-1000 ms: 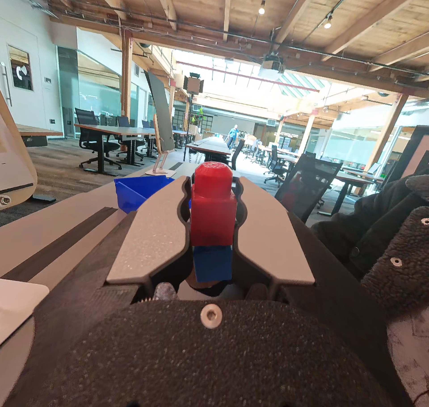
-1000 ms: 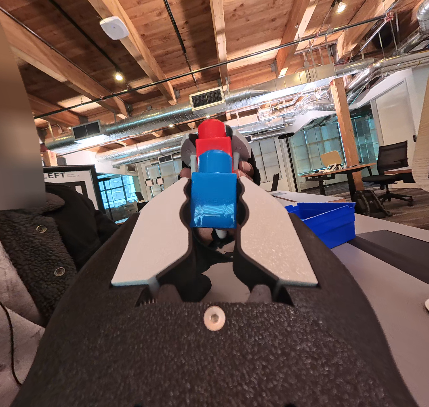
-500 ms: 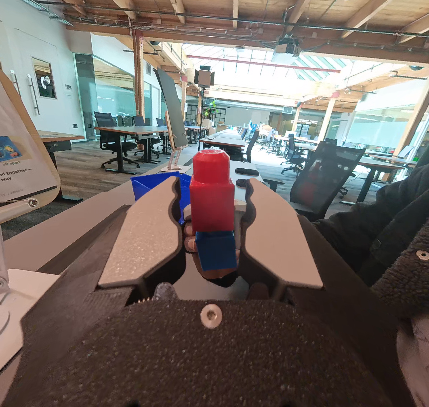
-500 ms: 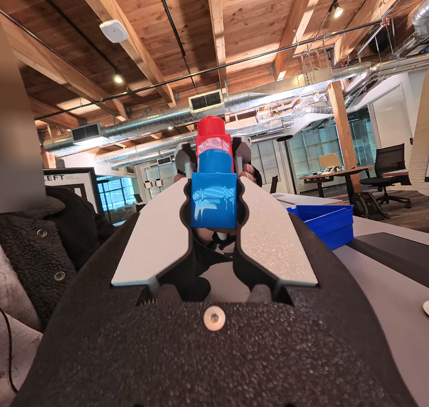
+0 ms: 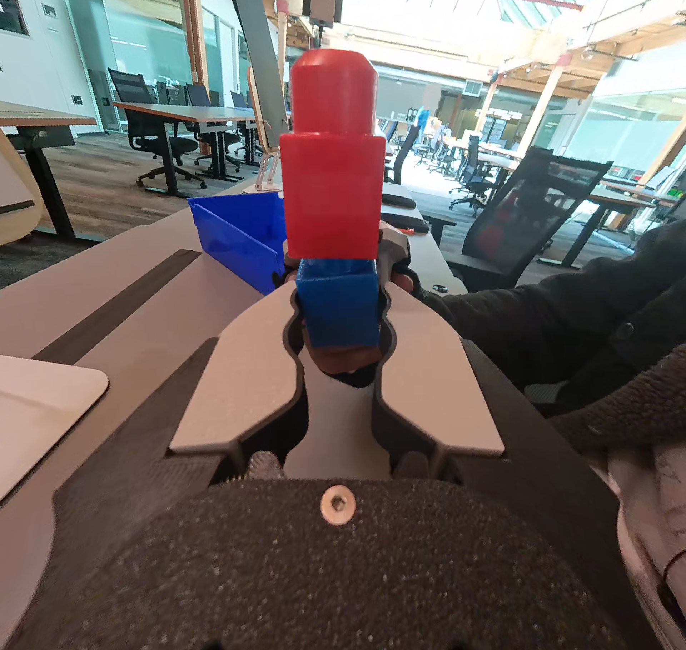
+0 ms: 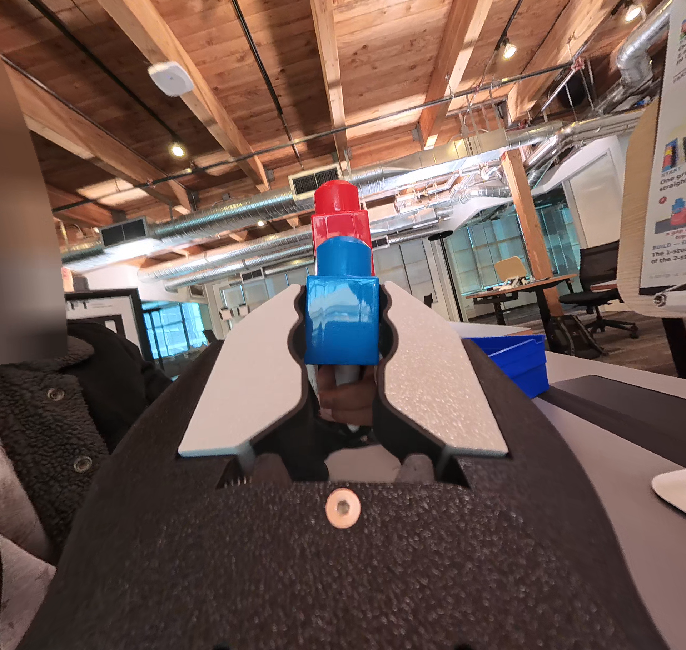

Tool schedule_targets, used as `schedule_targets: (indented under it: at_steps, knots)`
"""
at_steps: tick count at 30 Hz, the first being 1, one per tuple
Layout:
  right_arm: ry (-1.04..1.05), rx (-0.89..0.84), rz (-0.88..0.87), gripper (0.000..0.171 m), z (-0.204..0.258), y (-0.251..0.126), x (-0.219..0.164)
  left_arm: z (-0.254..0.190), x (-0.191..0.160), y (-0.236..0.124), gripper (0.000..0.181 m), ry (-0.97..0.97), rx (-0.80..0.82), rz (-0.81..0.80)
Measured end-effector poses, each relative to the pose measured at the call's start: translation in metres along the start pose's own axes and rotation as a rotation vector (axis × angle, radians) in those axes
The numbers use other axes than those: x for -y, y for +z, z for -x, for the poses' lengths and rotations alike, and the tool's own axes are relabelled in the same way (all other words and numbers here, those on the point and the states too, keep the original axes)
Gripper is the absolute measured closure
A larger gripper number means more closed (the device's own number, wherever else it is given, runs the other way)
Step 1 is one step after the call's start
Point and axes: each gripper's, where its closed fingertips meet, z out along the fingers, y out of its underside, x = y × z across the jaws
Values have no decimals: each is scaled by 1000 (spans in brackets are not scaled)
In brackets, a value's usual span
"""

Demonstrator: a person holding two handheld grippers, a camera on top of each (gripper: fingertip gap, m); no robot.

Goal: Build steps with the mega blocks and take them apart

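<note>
Released from the red block (image 5: pixel 332 187), the left gripper (image 5: pixel 337 294) has dropped to flank the blue block (image 5: pixel 337 309) at frame centre; whether it truly pinches, I cannot tell. Meanwhile the right gripper (image 6: pixel 341 298) stays clamped on that blue block, with the red one still seated above it, so the two probably still need pulling apart.

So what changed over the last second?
The left claw let go of the red block and dropped lower. Its tips now flank the blue block underneath, but whether they grip it is unclear. The right claw stays shut on the blue block, with the red one still seated on top. The blue bin has not moved.
</note>
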Motion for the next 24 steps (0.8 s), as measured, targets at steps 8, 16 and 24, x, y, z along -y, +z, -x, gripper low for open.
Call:
schedule_targets:
  at_steps: [8, 16, 24]
  knots:
    - [-103, -67, 232, 135, -7, 3, -26, 7, -14, -15, 144, 38, -51, 57]
    - [-231, -174, 457, 133, -24, -2, -52, 20, -38, -25, 144, 39, -73, 110]
    - [-379, -208, 701, 135, -31, -19, -65, 27, -67, -26, 144, 4, -112, 157]
